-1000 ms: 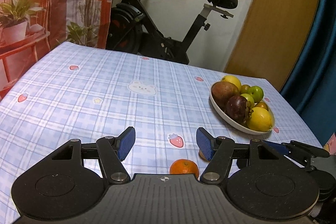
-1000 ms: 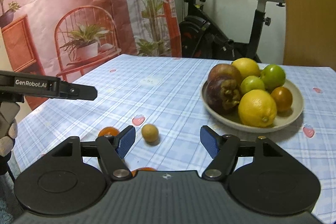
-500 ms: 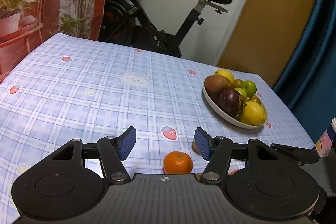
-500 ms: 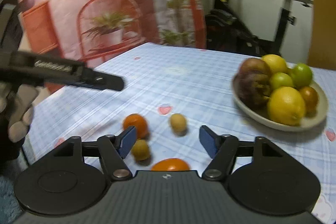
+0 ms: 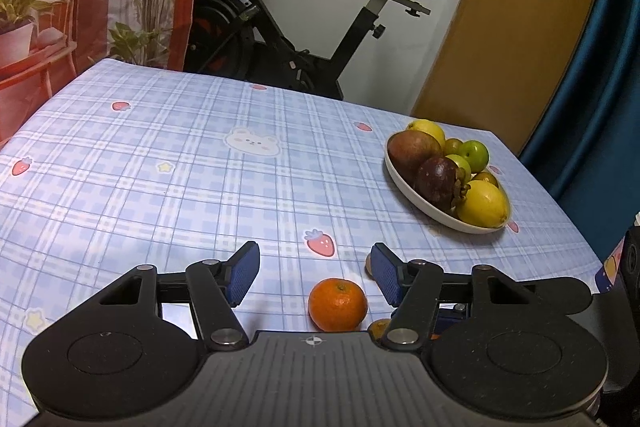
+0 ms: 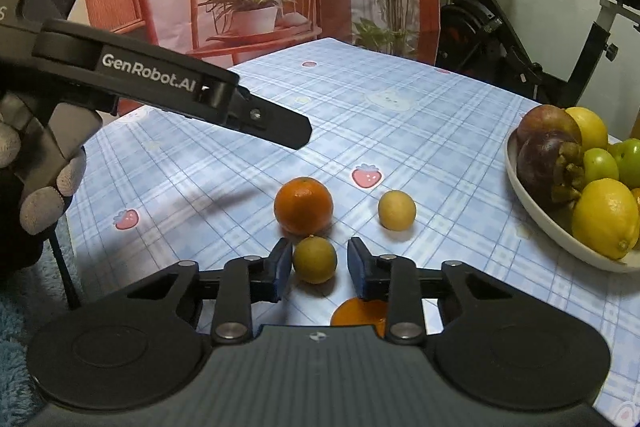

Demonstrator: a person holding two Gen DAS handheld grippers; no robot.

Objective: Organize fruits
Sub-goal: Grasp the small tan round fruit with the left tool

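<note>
The right gripper (image 6: pixel 316 263) clamps a small round olive-yellow fruit (image 6: pixel 315 259) on the checked tablecloth (image 6: pixel 420 131), just in front of the tangerine (image 6: pixel 303 205). Being round, the fruit shows no long axis; its stem dimple faces up. The left gripper (image 5: pixel 314 271) hangs unclenched over the tangerine.

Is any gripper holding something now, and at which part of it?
The right gripper is shut on the small yellow-green fruit, with its pads on the fruit's two sides. The left gripper is open and holds nothing.
</note>
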